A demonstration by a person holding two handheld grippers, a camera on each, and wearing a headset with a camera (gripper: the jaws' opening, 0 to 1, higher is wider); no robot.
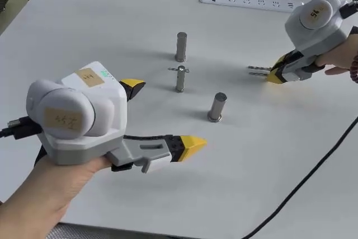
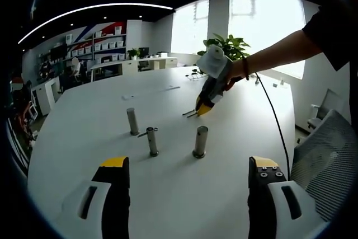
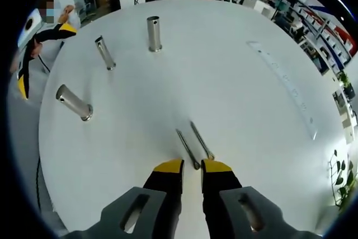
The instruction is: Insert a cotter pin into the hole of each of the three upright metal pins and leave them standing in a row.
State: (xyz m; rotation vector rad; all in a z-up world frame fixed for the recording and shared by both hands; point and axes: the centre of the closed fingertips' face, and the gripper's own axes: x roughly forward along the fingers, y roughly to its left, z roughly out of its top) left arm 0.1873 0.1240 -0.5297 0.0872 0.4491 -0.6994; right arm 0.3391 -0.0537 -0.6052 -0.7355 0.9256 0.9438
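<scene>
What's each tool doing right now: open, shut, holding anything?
Left tool: open, holding nothing.
Right tool: shut on a cotter pin.

An open-plan office is suggested by desks (image 2: 126,65), wall shelves (image 2: 106,42), a potted plant (image 2: 226,46), a mesh chair (image 2: 329,155) and large windows (image 2: 257,15).

3 glossy metal pins (image 1: 217,107), matt table (image 1: 251,166)

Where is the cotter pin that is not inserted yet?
The free cotter pin sits on the right of the head view, gripped in the tongs of the right gripper, to the right of the middle metal pin.
</scene>
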